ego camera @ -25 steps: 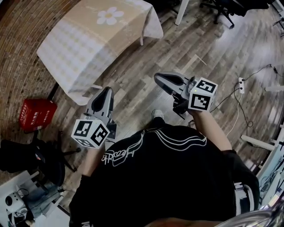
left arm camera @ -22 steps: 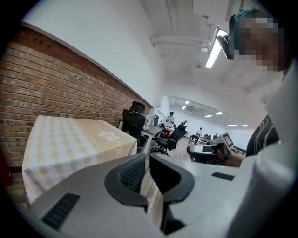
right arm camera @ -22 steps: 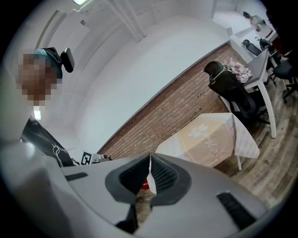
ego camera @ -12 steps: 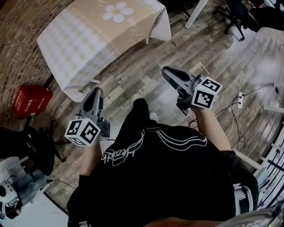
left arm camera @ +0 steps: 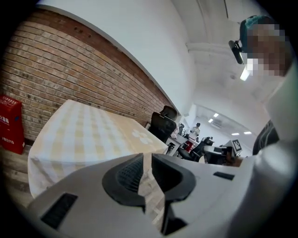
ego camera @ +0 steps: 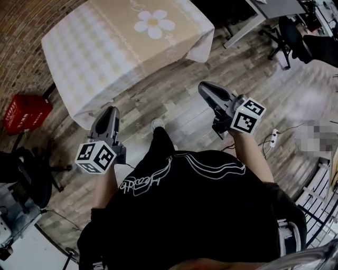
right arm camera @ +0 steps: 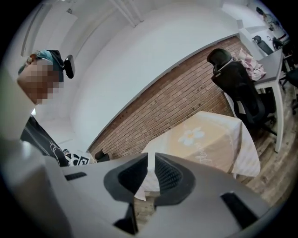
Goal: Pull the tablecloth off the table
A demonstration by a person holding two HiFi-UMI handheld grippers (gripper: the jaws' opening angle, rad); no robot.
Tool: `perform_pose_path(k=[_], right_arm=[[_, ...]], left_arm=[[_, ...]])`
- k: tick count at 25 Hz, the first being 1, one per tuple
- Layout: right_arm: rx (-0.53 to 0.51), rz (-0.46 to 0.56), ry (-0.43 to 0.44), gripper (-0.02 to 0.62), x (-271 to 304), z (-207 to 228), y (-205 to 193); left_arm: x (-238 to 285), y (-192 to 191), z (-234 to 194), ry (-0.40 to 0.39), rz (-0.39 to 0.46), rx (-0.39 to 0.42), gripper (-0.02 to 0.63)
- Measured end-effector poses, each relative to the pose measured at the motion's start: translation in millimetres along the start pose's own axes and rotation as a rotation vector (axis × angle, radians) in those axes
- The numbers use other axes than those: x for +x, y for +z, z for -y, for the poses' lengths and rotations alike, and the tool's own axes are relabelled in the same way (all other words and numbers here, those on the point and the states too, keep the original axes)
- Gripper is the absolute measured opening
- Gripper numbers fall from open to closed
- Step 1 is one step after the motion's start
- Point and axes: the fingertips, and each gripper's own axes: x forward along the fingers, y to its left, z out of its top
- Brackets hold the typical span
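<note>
Crate near tablecloth shows in left gripper view.

Brick wall fills the upper left, wood-plank floor spreads across the middle, a red crate sits at the left edge, and a black office chair and white desk stand upper right.

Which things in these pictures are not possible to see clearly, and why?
Tabletop: every view, covered by the tablecloth.
Tablecloth's far edge: head view, cut off by the top edge.
Writing beside the flower print: right gripper view, too small.
Red box label: left gripper view, too small.
</note>
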Motion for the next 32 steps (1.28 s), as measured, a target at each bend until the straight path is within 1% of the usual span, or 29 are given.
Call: perform_pose_path(k=[3, 5, 8, 11, 15, 17, 19, 23, 27, 29, 32], right_arm=[[-0.027, -0.008, -0.024, 0.047, 22, 23, 21], [-0.005, -0.001, -0.048, 0.072, 34, 43, 34], [0.016, 0.011, -0.074, 0.084, 50, 68, 50], [-0.022, -0.001, -0.096, 0.107, 61, 87, 58], [-0.05, -0.045, -0.076, 0.121, 72, 108, 65], [-0.098, -0.085, -0.074, 0.128, 75, 120, 65], [-0.149, -0.122, -0.075, 0.147, 73, 134, 66], [-0.178, -0.154, -0.067, 0.182, 62, 164, 66], [-0.227, -0.193, -0.083, 0.202, 45, 205, 69], [-0.278, -0.227, -0.111, 0.209, 40, 227, 69], [-0.32, -0.267, -0.195, 0.213, 37, 268, 66]], left_arm=[[8, 12, -30, 0.045, 0.001, 0.002, 0.045], [11, 20, -53, 0.085, 0.004, -0.007, 0.065], [12, 29, -81, 0.134, 0.008, -0.021, 0.094], [8, 33, -99, 0.183, 0.009, -0.015, 0.117], [-4, 31, -111, 0.28, 0.039, -0.025, 0.177], [-9, 26, -116, 0.341, 0.048, -0.023, 0.2], [-12, 16, -120, 0.407, 0.05, -0.022, 0.203], [-21, -6, -122, 0.535, 0.068, -0.047, 0.245], [-36, -37, -130, 0.665, 0.066, -0.091, 0.264], [-44, -49, -140, 0.718, 0.068, -0.11, 0.277], [-57, -68, -162, 0.803, 0.059, -0.13, 0.282]])
